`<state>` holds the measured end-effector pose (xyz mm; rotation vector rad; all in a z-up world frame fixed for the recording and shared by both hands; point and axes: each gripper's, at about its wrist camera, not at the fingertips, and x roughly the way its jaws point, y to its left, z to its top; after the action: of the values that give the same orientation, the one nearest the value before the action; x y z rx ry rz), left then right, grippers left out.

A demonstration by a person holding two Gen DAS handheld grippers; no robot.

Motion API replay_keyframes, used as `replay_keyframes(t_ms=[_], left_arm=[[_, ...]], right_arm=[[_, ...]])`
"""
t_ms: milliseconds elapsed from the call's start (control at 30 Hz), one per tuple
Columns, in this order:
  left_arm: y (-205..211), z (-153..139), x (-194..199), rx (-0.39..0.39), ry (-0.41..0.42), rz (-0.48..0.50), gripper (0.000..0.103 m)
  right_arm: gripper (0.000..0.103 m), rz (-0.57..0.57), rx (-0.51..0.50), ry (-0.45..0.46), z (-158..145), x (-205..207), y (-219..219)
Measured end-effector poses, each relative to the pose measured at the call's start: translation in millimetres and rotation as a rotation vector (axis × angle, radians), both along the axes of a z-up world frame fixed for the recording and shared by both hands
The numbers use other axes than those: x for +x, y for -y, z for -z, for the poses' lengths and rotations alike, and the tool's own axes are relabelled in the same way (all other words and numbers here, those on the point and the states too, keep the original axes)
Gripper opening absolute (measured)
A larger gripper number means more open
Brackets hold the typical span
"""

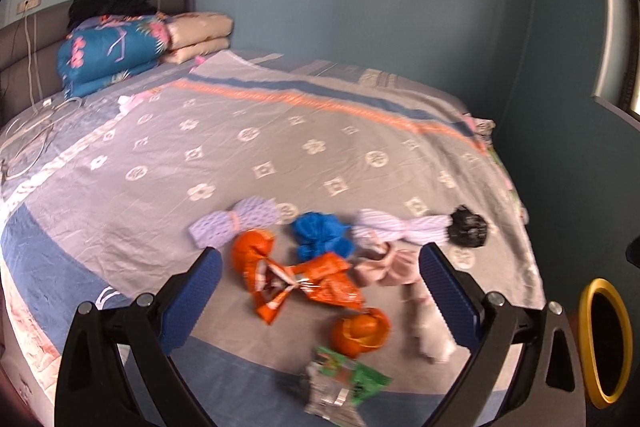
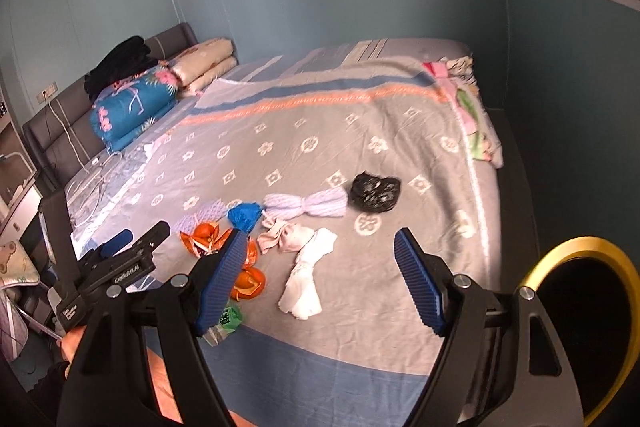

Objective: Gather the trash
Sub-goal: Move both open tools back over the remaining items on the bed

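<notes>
Trash lies near the bed's front edge. In the left wrist view I see an orange snack wrapper, two pieces of orange peel, a green wrapper, a blue crumpled bag and a black crumpled bag. My left gripper is open and empty, hovering over the orange wrapper. My right gripper is open and empty above a white sock. The black bag and the blue bag show in the right wrist view too. The left gripper appears at its left.
Rolled socks, lilac, striped and pink, lie among the trash. A yellow-rimmed bin stands beside the bed at the right. Folded quilts sit at the headboard, and cables lie at the left.
</notes>
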<state>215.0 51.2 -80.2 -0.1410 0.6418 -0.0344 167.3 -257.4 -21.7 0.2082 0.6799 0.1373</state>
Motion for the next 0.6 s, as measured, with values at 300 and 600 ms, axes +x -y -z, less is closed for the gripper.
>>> replay_keyframes(t_ms=[300, 600], left_arm=[[-39.7, 38.8, 26.7, -0.04, -0.048, -0.091, 0.095], [-45.0, 67.0, 44.2, -0.022, -0.092, -0.087, 0.095]], right_arm=[[0.073, -0.045, -0.023, -0.066, 48.3, 39.8, -39.6], [0.073, -0.065, -0.087, -0.139, 105.4, 72.9, -72.8]])
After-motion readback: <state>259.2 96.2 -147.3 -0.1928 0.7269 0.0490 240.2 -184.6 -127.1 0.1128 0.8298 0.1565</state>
